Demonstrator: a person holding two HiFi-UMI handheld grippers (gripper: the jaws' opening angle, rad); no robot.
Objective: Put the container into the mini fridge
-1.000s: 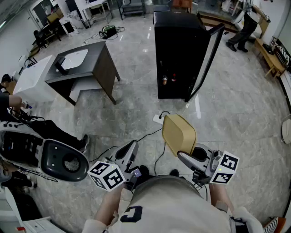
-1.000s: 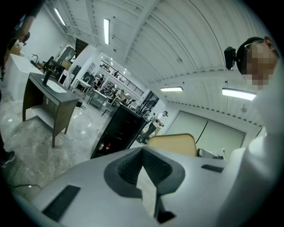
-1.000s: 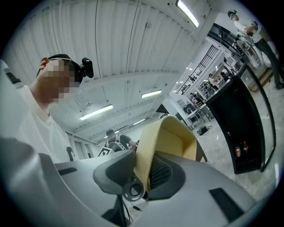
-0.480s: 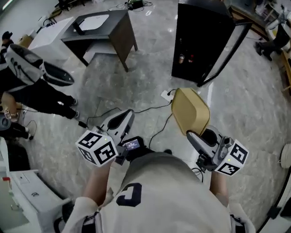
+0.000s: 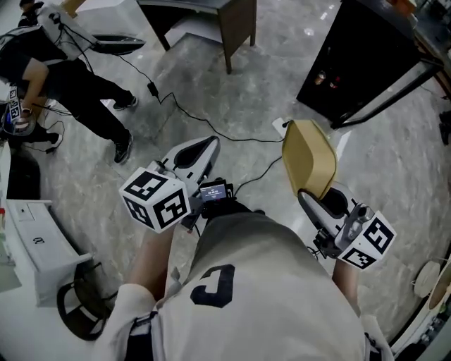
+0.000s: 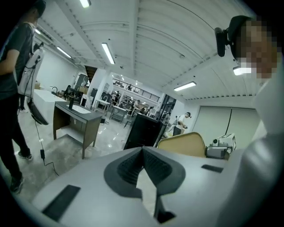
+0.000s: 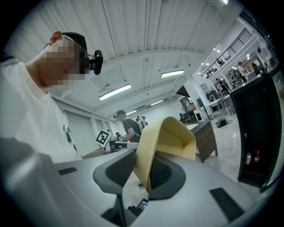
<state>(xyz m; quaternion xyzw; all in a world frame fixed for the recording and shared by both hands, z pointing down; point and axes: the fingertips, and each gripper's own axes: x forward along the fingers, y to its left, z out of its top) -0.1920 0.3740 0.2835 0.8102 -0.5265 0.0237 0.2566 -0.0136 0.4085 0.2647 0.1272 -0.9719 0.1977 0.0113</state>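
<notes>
The right gripper [image 5: 318,204] still clamps the wall of the tan container [image 5: 309,156], held on edge ahead of the person; the left gripper [image 5: 204,147] is closed on nothing. The shirt [image 5: 232,282] bears a dark C-like mark. Since a second ago the fridge [image 5: 359,56] has drawn nearer, now at top right, door [image 5: 384,95] open, small bottles [image 5: 323,76] inside. A cable [image 5: 211,132] and white power strip [image 5: 282,125] lie on the floor [image 5: 268,92] between. The desk [image 5: 236,21] and a bystander [image 5: 77,77] have slid to the upper left
</notes>
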